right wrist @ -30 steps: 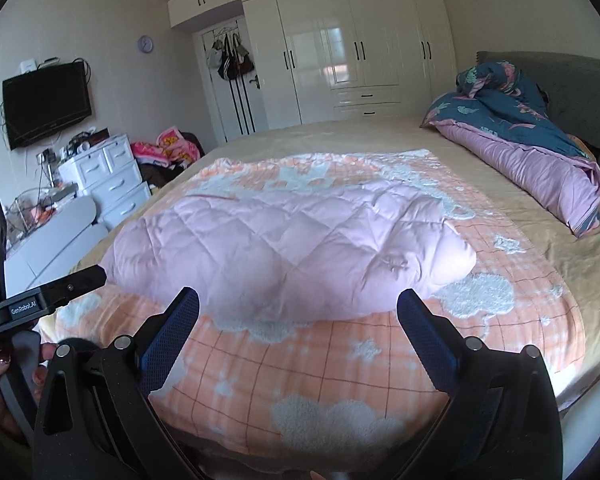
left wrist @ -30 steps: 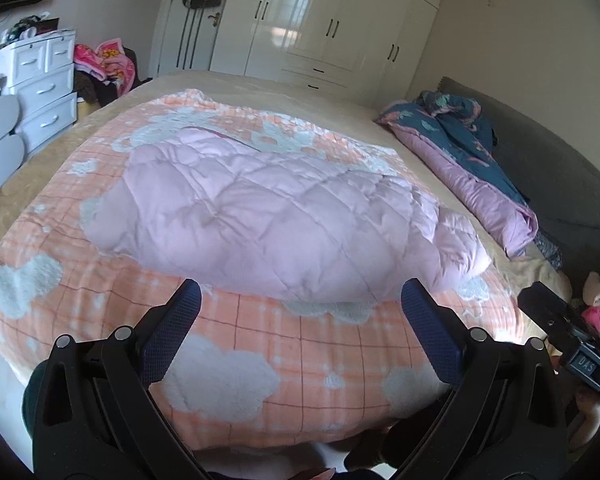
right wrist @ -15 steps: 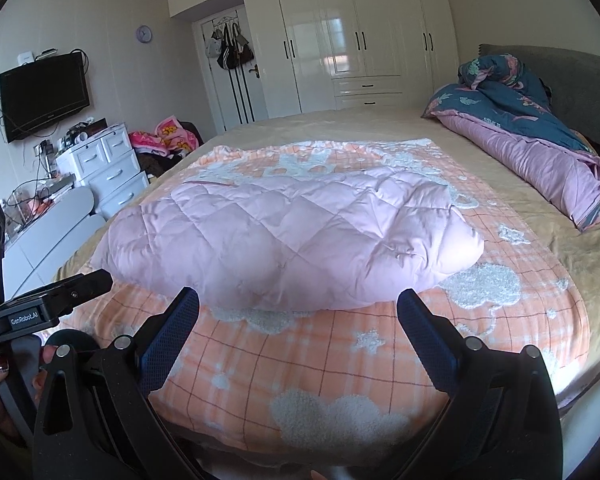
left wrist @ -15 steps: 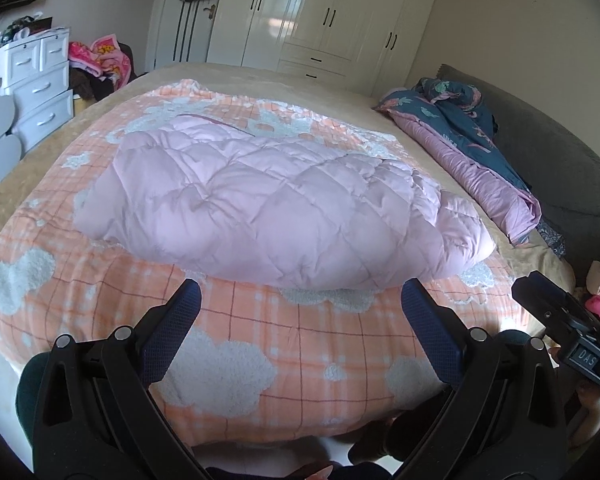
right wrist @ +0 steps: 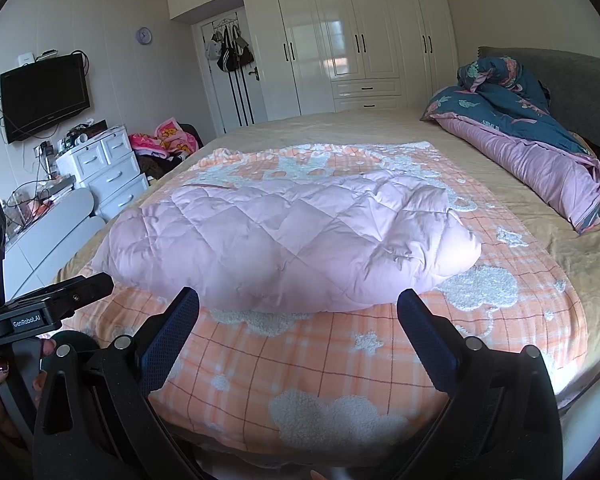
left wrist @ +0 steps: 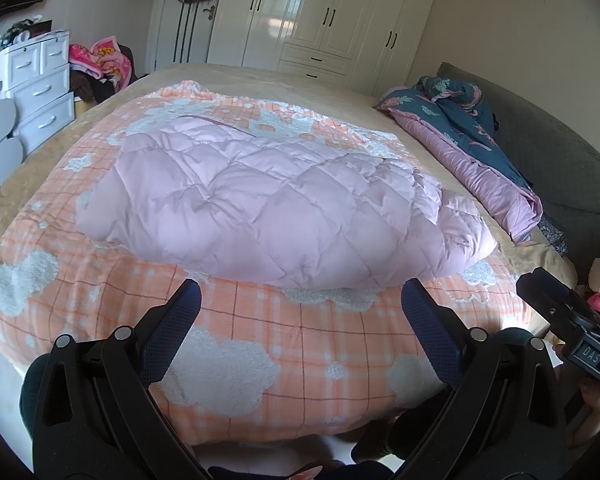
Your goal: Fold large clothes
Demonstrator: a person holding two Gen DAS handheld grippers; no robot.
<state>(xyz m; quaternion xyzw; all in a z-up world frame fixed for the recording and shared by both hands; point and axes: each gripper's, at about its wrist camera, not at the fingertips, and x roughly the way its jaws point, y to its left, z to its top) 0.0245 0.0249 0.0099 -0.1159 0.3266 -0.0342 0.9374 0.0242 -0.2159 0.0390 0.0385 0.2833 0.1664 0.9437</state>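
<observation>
A pale pink quilted puffer coat (left wrist: 276, 208) lies folded in a thick bundle on an orange checked blanket with white clouds (left wrist: 260, 344) on the bed. It also shows in the right wrist view (right wrist: 292, 240). My left gripper (left wrist: 300, 304) is open and empty, above the blanket's near edge, short of the coat. My right gripper (right wrist: 298, 308) is open and empty, just in front of the coat's near edge. Each gripper shows at the edge of the other's view.
A rolled blue and pink duvet (right wrist: 540, 140) lies along the right side of the bed by the grey headboard (left wrist: 552, 152). White drawers (left wrist: 40, 84) and a pile of clothes (left wrist: 100, 60) stand at the left. White wardrobes (right wrist: 360, 40) fill the far wall.
Both grippers have moved a little closer to the bed and the coat, which now looks larger and nearer. The jaws stay open. The coat has not moved.
</observation>
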